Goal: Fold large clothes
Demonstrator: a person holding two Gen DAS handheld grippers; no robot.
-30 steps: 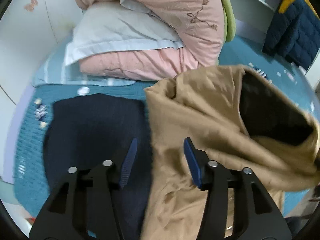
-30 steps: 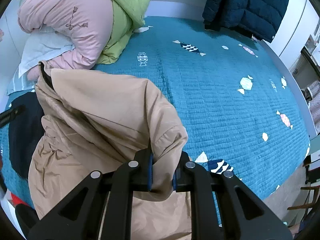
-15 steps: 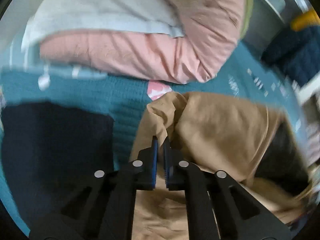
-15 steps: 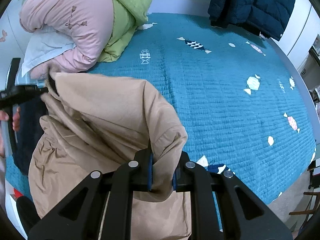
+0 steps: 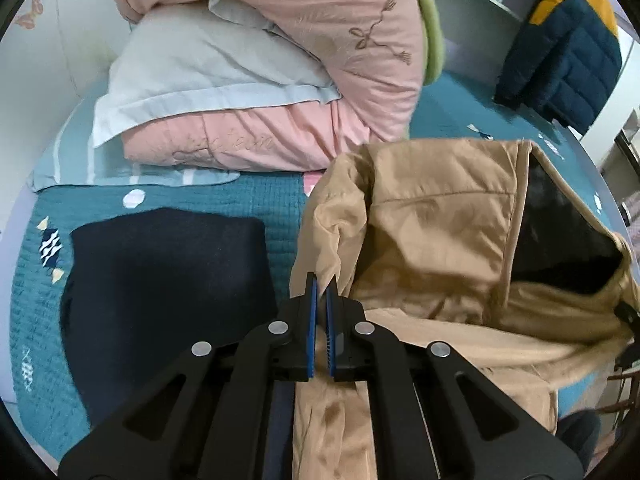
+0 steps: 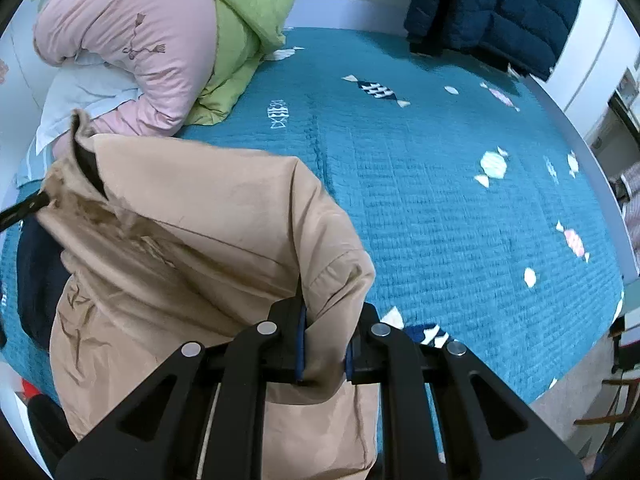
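— Gripping what, near us?
— We pinch the tan coat (image 5: pixel 436 240) in both: left gripper (image 5: pixel 320 292) nearly closed on its edge, right gripper (image 6: pixel 322 334) clamping a thicker fold.
— Farther out?
— Coat hangs over the teal bedspread (image 6: pixel 420 200); pink quilt (image 5: pixel 320 20) beyond.

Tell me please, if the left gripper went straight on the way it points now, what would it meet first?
The left gripper is shut on the tan coat, so more coat fabric comes first. Beyond it probably the teal bedspread, though depth is unclear.
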